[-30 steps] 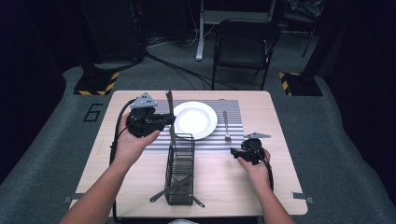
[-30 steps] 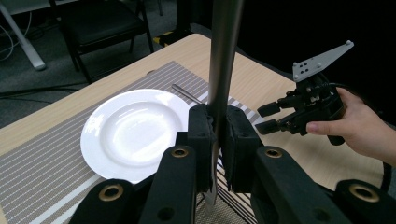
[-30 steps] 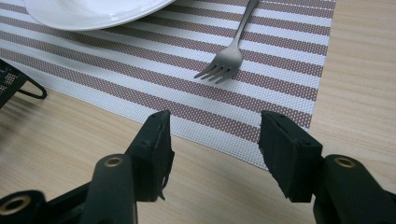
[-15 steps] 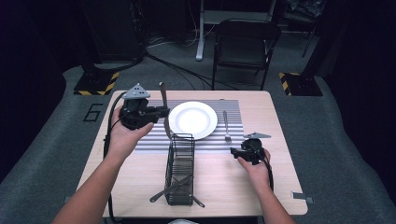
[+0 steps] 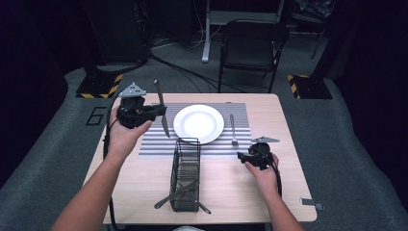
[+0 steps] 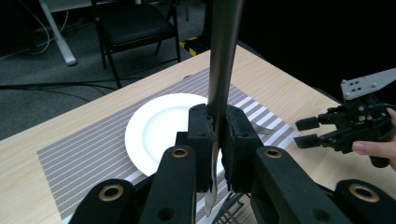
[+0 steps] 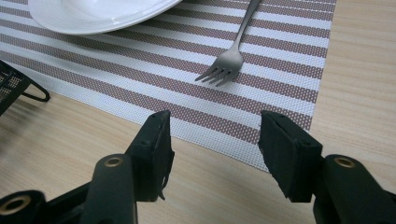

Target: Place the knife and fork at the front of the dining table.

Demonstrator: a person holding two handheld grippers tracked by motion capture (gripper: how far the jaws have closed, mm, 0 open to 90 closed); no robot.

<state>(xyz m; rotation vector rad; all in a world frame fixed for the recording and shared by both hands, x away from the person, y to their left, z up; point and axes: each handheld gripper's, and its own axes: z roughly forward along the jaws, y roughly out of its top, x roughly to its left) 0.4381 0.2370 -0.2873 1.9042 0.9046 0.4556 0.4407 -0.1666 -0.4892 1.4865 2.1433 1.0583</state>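
Left gripper [image 5: 153, 111]: clamped on a knife [image 5: 161, 108], above the placemat's left edge.
Knife: slim, grey metal, near upright, tip down, just left of the plate [image 5: 198, 123].
Right gripper [image 5: 242, 155]: jaws half apart, empty, by the placemat's [image 5: 154, 144] near right corner.
Fork [image 5: 232, 129]: right of plate, on mat.
Open room: bare table [image 5: 288, 125] right of the mat; wire caddy [image 5: 186, 174] stands near the front edge.

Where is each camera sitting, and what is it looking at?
High view: above the person's side, looking forward and down at the table; both forearms show.
Left gripper view: rides the left gripper, facing the plate; jaws clamp a knife.
Right gripper view: rides the right gripper, facing the fork; jaws open.
All share the plate.
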